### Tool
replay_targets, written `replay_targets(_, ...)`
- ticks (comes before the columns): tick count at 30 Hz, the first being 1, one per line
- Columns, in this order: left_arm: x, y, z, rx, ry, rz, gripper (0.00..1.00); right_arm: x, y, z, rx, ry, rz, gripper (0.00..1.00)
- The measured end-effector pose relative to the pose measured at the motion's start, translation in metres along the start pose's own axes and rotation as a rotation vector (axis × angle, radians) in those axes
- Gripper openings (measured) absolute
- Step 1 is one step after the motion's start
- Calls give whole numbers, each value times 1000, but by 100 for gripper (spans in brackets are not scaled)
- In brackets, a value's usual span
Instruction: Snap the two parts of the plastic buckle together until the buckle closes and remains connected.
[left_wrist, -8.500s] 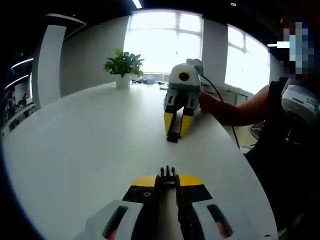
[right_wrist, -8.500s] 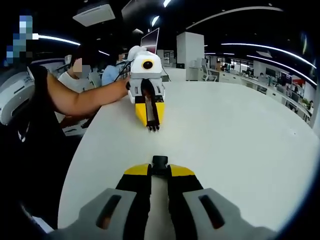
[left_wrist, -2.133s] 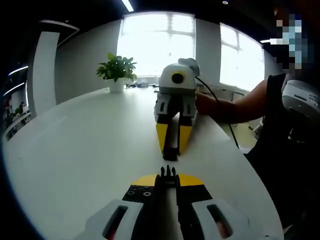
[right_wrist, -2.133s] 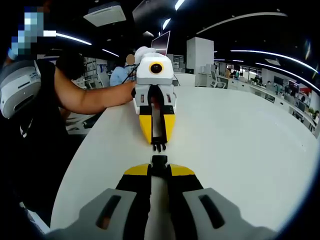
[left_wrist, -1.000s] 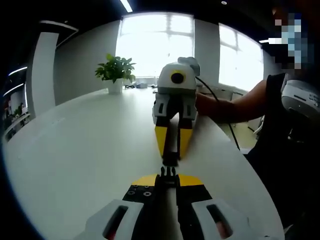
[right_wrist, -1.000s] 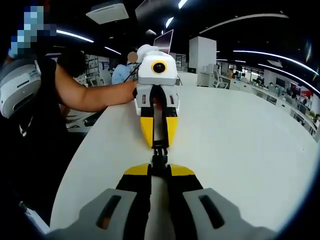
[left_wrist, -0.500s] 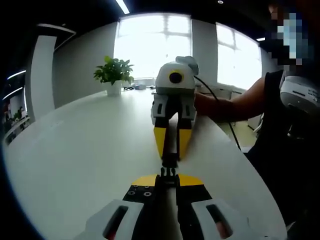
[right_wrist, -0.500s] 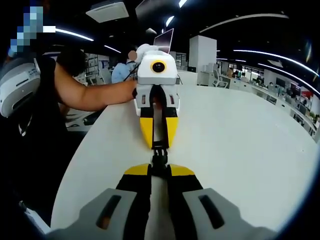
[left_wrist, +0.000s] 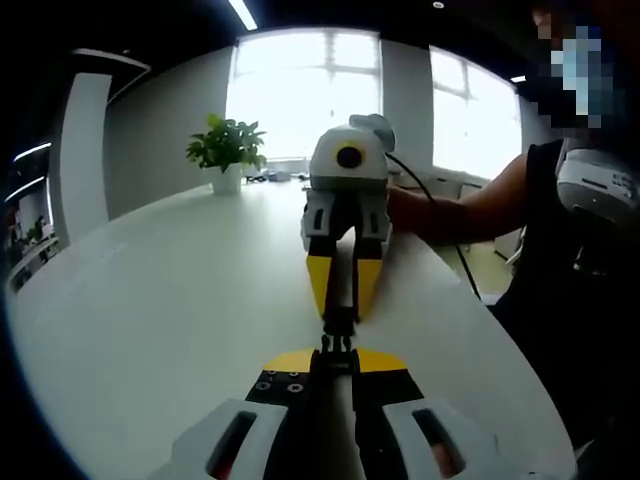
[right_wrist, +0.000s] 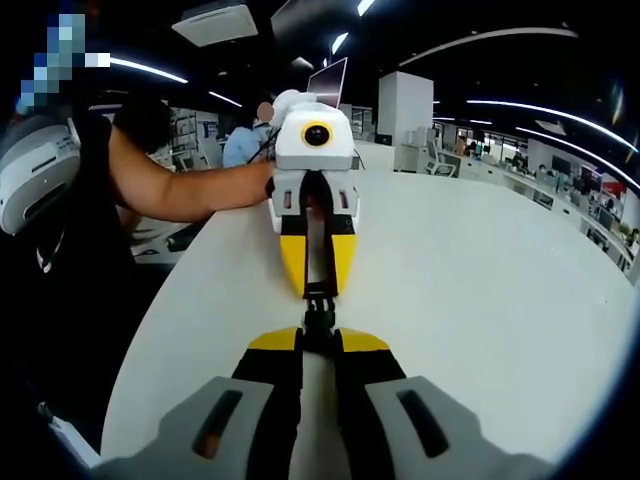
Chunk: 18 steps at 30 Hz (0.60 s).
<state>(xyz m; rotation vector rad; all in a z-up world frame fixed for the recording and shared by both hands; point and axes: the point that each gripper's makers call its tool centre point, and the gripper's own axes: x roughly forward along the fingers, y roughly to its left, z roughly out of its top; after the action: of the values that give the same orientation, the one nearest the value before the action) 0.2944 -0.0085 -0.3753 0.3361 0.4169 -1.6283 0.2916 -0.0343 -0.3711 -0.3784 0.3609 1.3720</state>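
Over the white table (left_wrist: 150, 290), the left gripper (left_wrist: 336, 362) is pinching the pronged buckle half (left_wrist: 337, 343) in narrow jaws, and the right gripper (left_wrist: 340, 300) is pressing the socket half (left_wrist: 340, 322) nose to nose against it. The two halves are touching, though whether they are latching is too small to tell. A slight tilt of either hand could be jamming the prongs or popping a half loose. The near table edge (right_wrist: 135, 340) is sitting close on one side; open tabletop is stretching away on the other.
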Motion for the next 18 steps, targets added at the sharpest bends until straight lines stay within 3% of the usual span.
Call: replay_targets(18, 0, -1, 2, 9, -7, 1, 10, 0, 1, 0, -3, -7, 0, 11)
